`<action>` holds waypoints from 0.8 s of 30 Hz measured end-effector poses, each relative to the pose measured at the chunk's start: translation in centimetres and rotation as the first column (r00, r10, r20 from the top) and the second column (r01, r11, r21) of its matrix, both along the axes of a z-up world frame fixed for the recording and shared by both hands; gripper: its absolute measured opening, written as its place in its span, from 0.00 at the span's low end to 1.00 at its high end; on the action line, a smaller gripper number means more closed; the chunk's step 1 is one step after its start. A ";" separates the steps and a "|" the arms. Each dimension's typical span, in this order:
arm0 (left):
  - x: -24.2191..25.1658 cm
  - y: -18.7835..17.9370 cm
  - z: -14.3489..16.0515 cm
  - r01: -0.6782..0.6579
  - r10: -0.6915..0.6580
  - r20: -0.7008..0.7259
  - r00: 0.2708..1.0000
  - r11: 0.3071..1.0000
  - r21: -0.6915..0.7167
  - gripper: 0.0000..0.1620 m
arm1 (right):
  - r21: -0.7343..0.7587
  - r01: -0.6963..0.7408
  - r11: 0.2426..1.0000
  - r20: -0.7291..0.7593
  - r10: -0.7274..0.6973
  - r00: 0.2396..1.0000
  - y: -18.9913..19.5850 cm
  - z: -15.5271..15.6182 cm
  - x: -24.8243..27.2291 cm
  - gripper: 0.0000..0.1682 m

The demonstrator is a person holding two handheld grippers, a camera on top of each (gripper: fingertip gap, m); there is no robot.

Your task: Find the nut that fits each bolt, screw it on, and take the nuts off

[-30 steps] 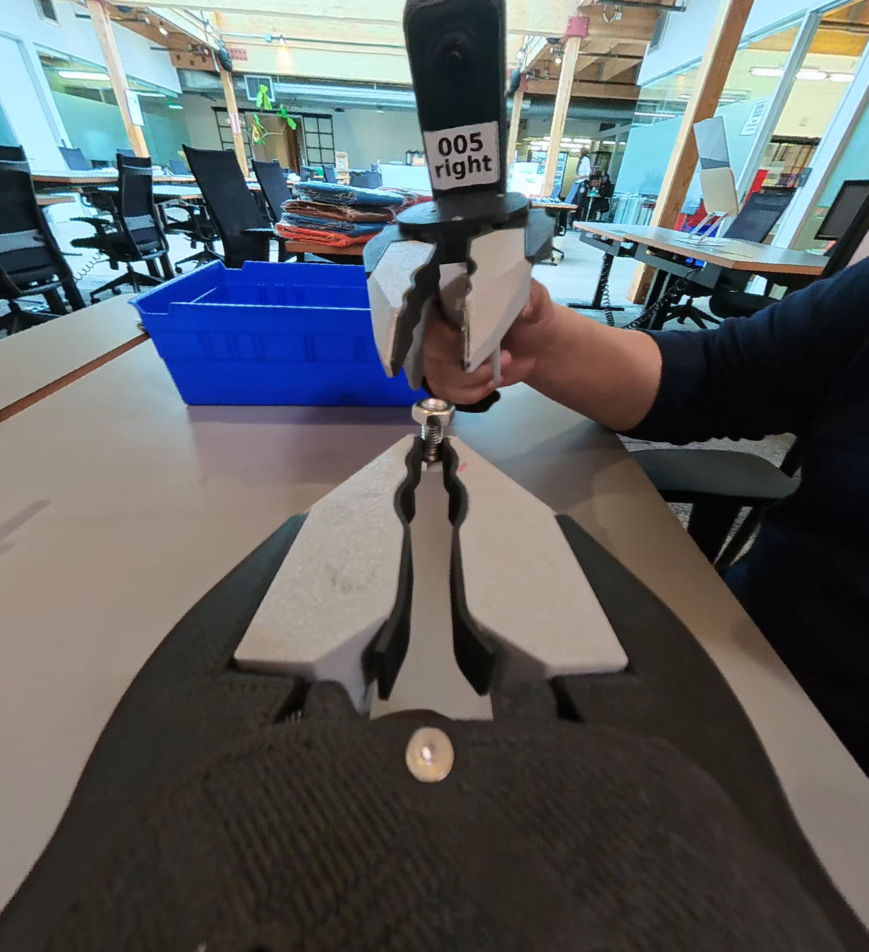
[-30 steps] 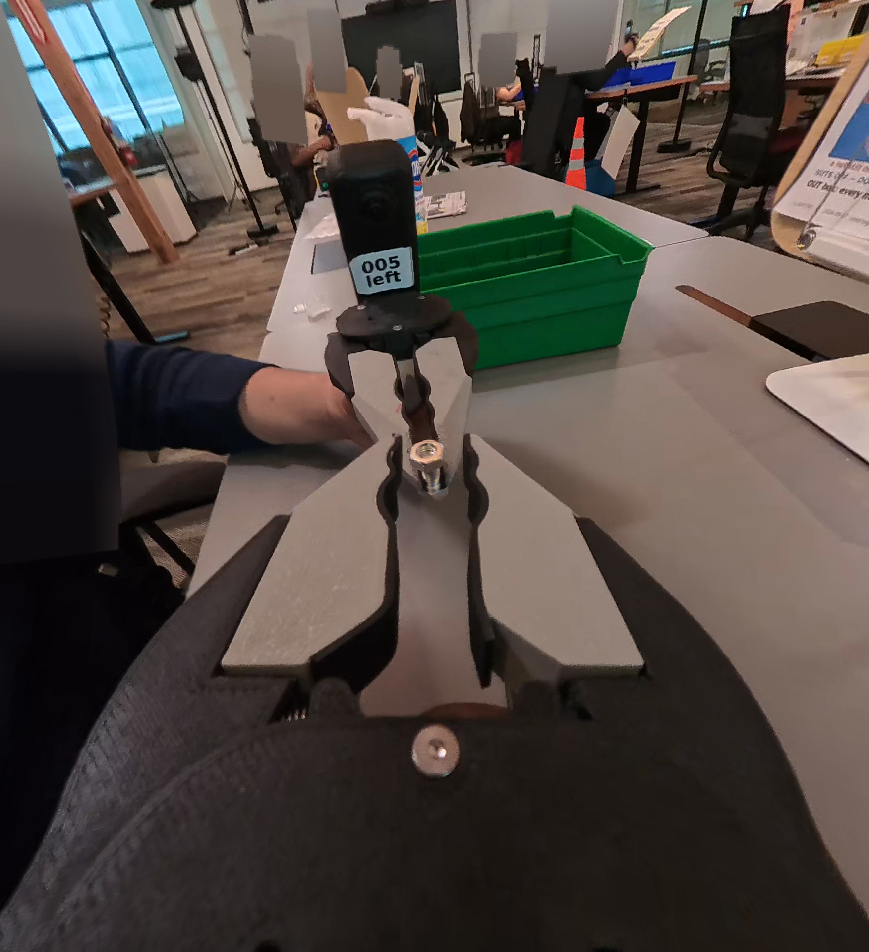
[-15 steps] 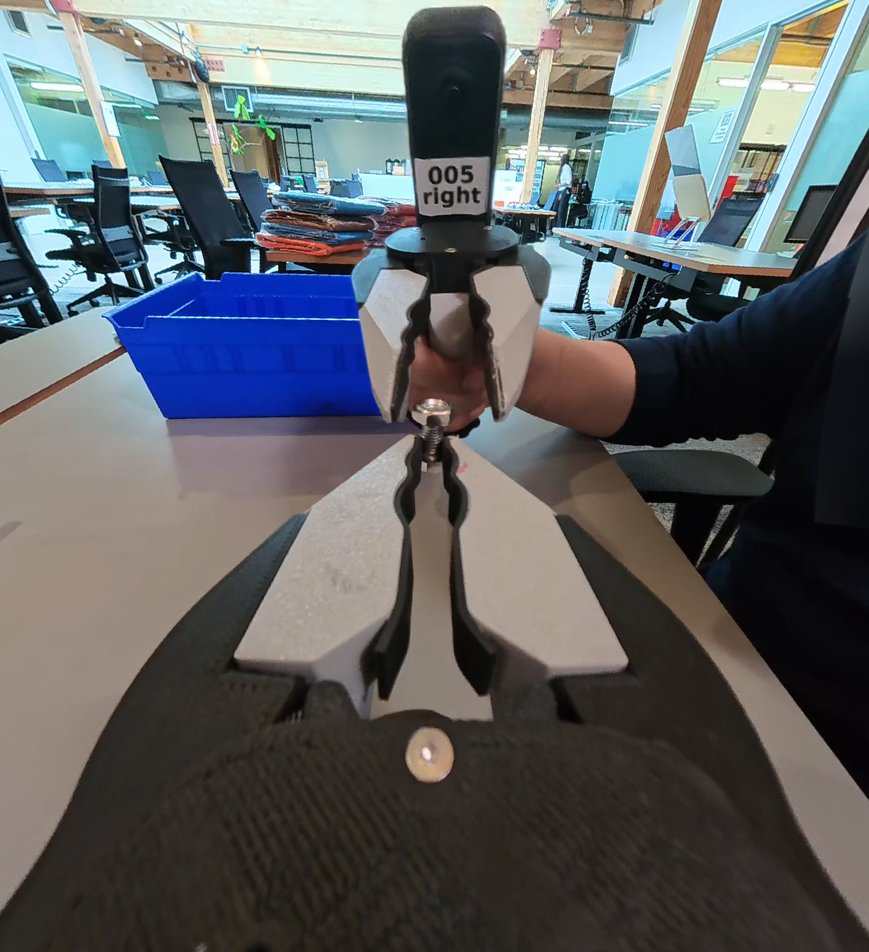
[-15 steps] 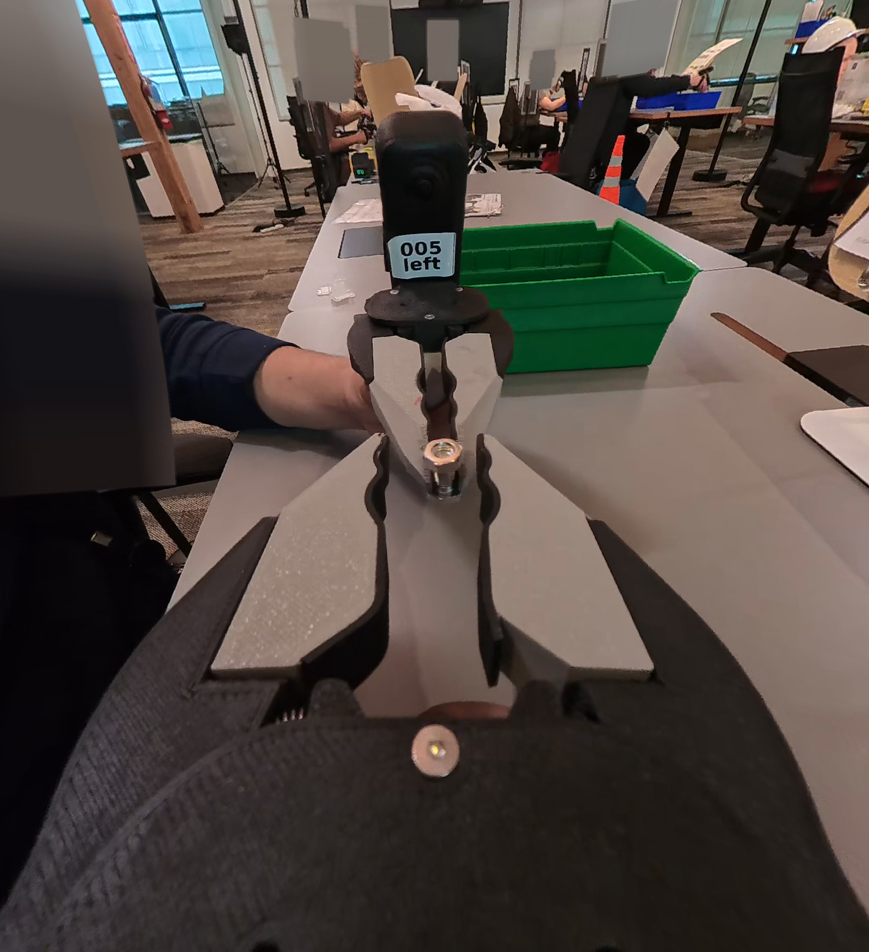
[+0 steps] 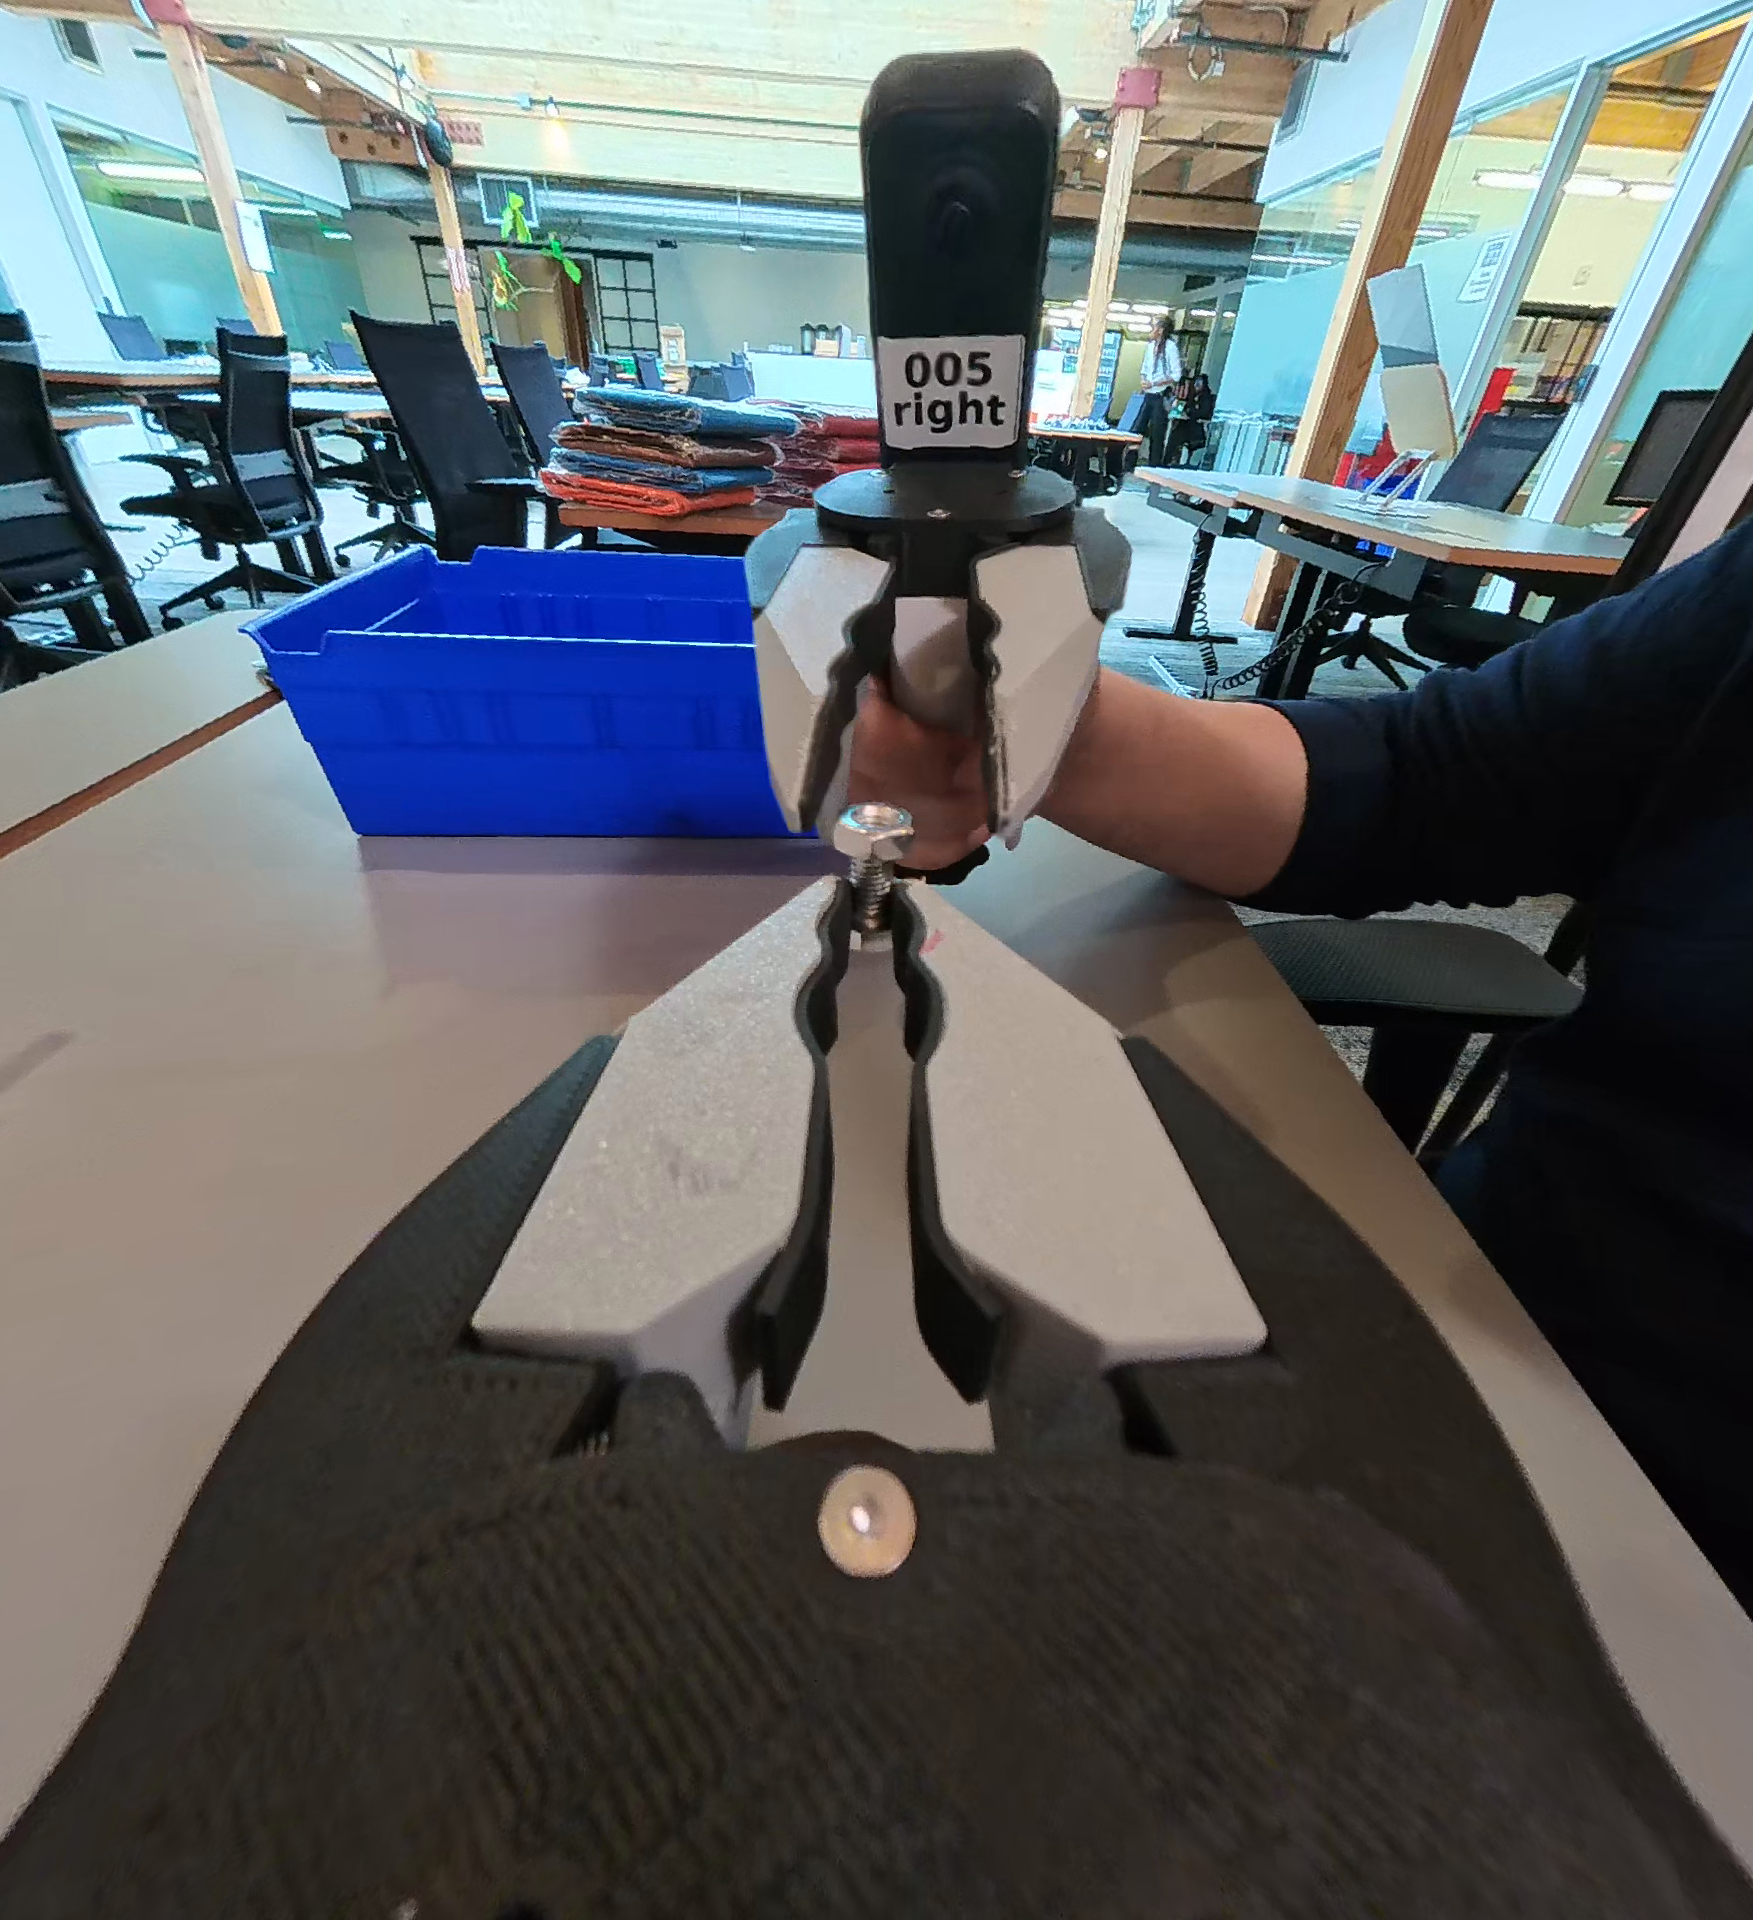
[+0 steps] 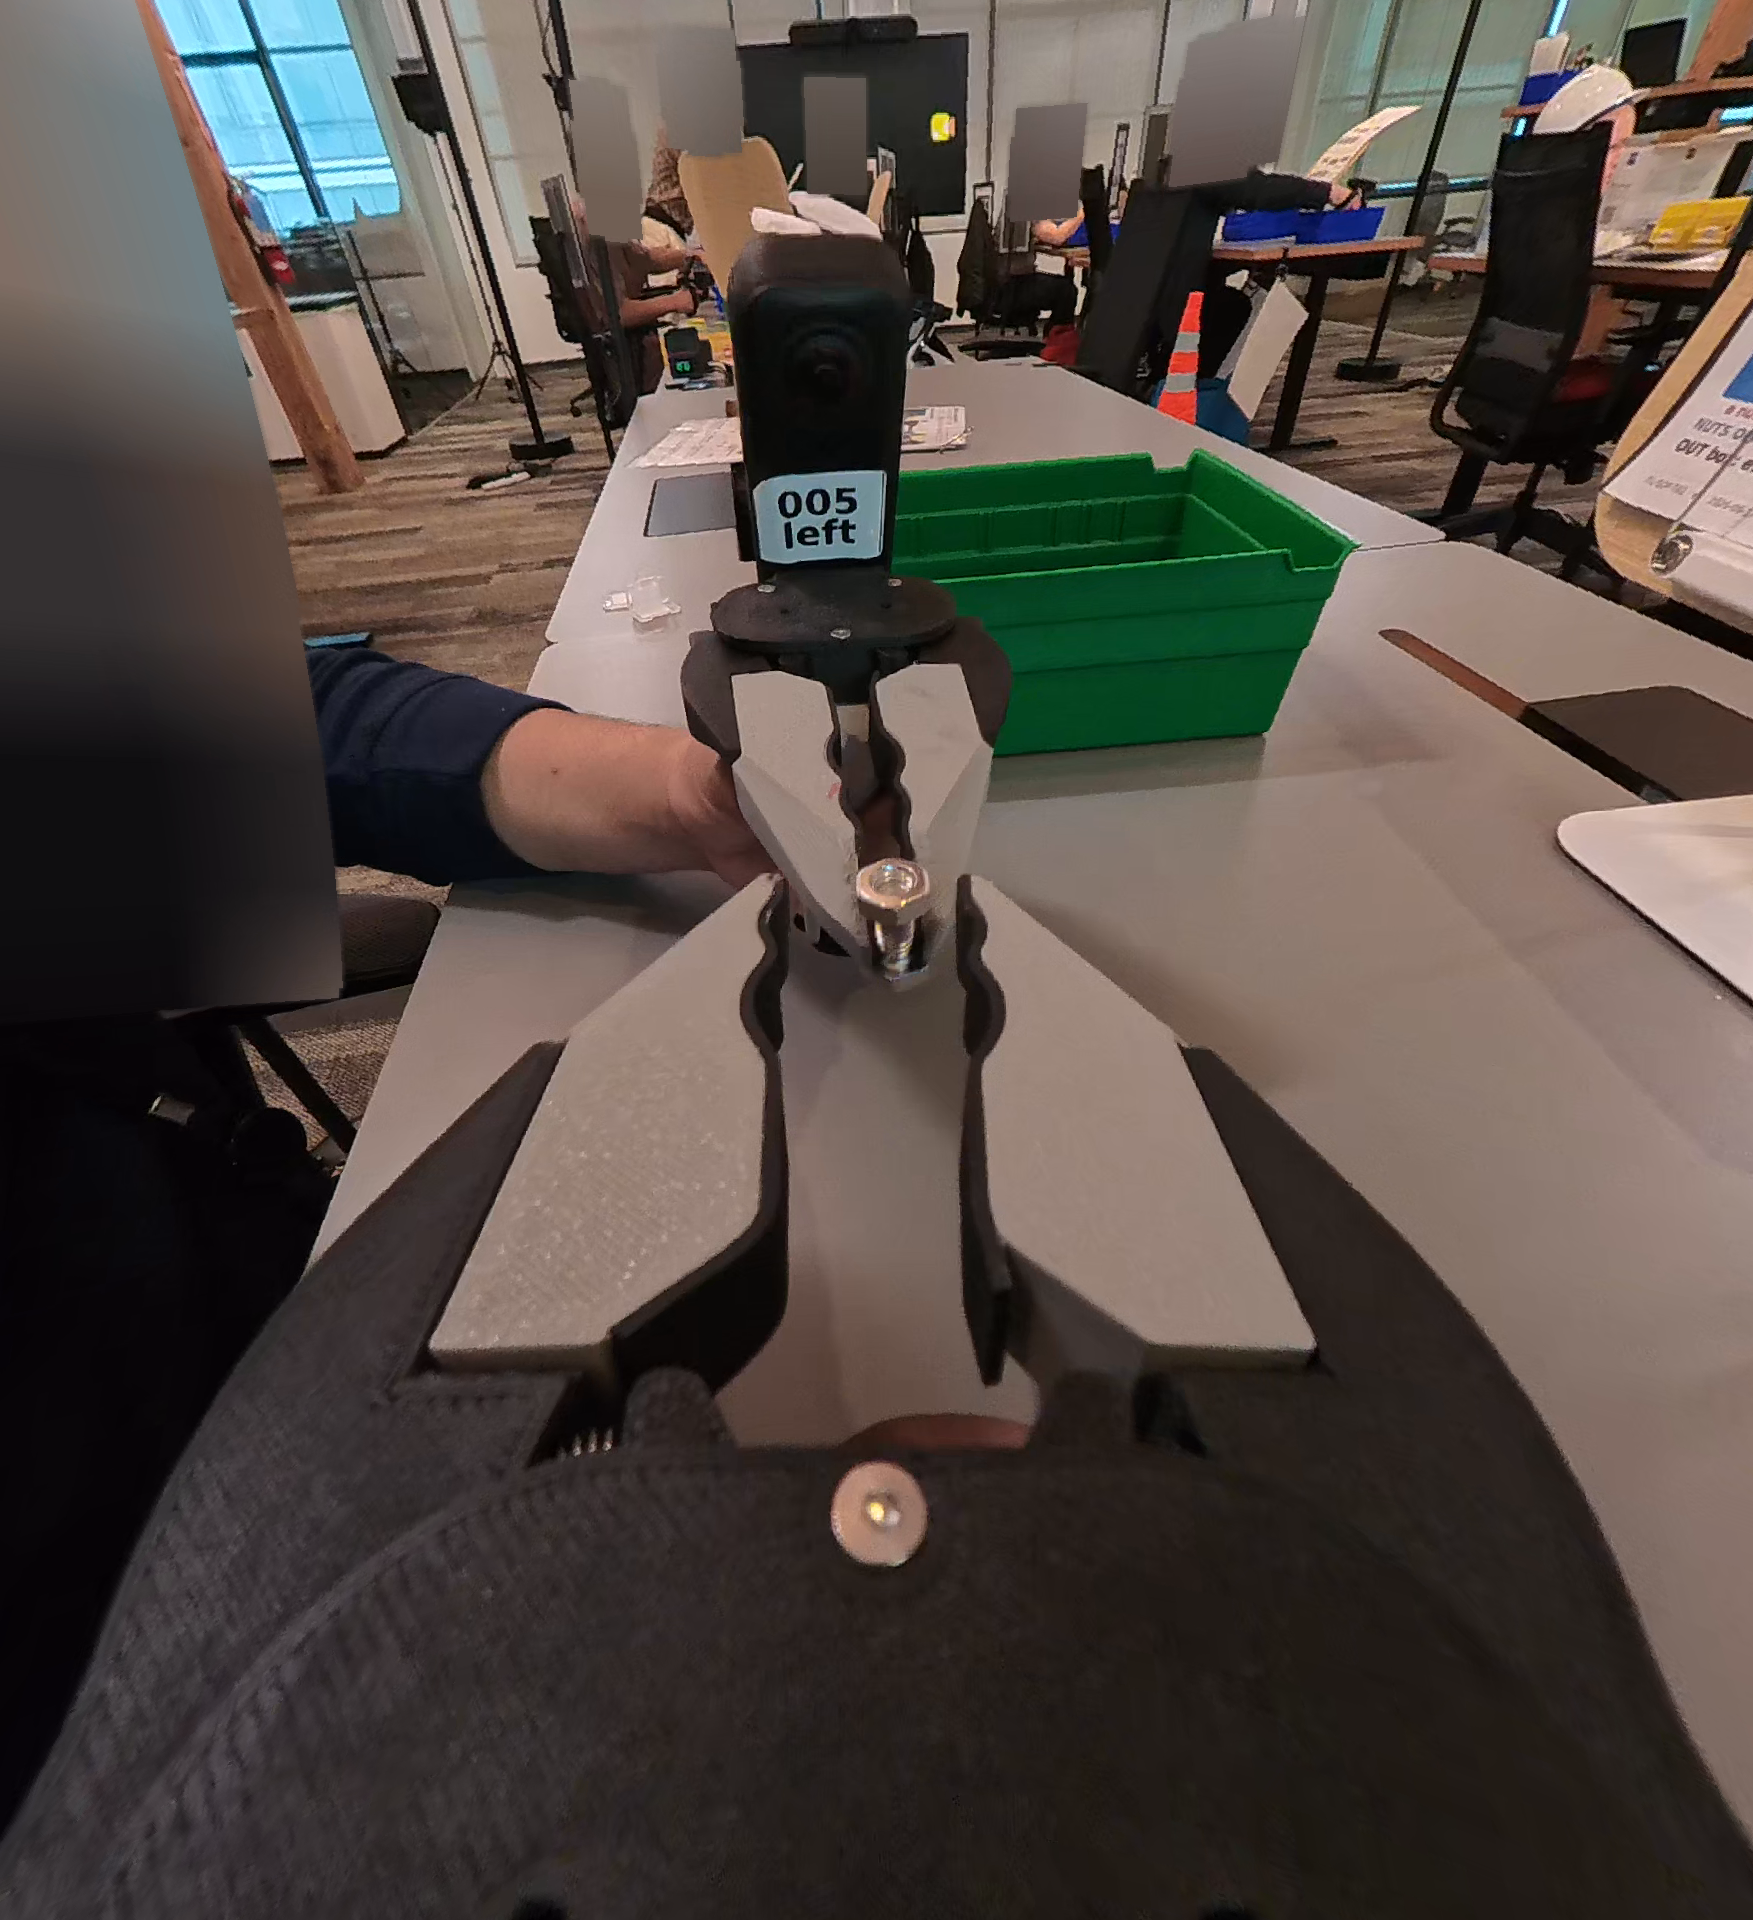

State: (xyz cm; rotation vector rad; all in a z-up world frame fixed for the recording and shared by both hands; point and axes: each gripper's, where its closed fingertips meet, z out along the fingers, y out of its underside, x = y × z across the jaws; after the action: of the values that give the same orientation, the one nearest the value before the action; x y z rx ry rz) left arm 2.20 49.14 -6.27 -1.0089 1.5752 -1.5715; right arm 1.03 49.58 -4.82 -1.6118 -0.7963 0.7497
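A: Two sets of tongs, met tip to tip over the grey bench (image 5: 228, 987). Left tongs (image 5: 874, 920) clenched on the threaded shank of a small bolt (image 5: 869, 899), held upright, clear of the bench top.

B: And a hex nut (image 5: 873, 828) seated at the top end of that bolt, silver, bore facing up. Seen again from the right wrist view: nut (image 6: 891, 896) over bolt (image 6: 898, 951), gripped low down by the left tongs (image 6: 887, 935).

A: Right tongs (image 6: 870, 940) spread apart, one finger either side of the nut, touching neither as far as could be told. From the left wrist view, same right tongs (image 5: 908, 821) pointed down, tips level with the nut, gap wider than it.

B: Held by a bare hand (image 5: 913, 758), dark blue sleeve (image 5: 1578, 707) behind it.

A: Blue bin (image 5: 539, 686) stood on the bench behind and left of the right tongs. Contents hidden by its wall.

B: Green bin (image 6: 1132, 592) across the bench in the right wrist view, behind the left tongs, well apart from the bolt. Looked bare inside where visible. White base plate (image 6: 1703, 894) at the far right edge.
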 end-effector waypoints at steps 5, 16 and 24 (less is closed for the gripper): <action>0.0 -0.1 0.0 0.003 -0.003 -0.002 1.000 1.000 0.001 0.03 | 0.020 0.003 1.000 0.019 -0.004 1.000 0.4 0.0 -0.7 0.18; 0.1 0.4 0.1 -0.020 0.020 0.000 1.000 1.000 -0.003 0.03 | 0.012 0.001 1.000 0.013 -0.001 1.000 0.1 -0.2 -0.2 0.16; 0.1 0.1 0.0 -0.010 0.010 -0.004 1.000 1.000 -0.003 0.03 | 0.019 0.003 1.000 0.019 -0.003 1.000 0.6 -0.1 -0.9 0.17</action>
State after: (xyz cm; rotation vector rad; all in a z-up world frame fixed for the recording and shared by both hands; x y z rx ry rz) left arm 2.34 49.22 -6.31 -1.0204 1.5685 -1.5666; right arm 0.13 50.16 -4.94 -1.6051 -0.8120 0.7235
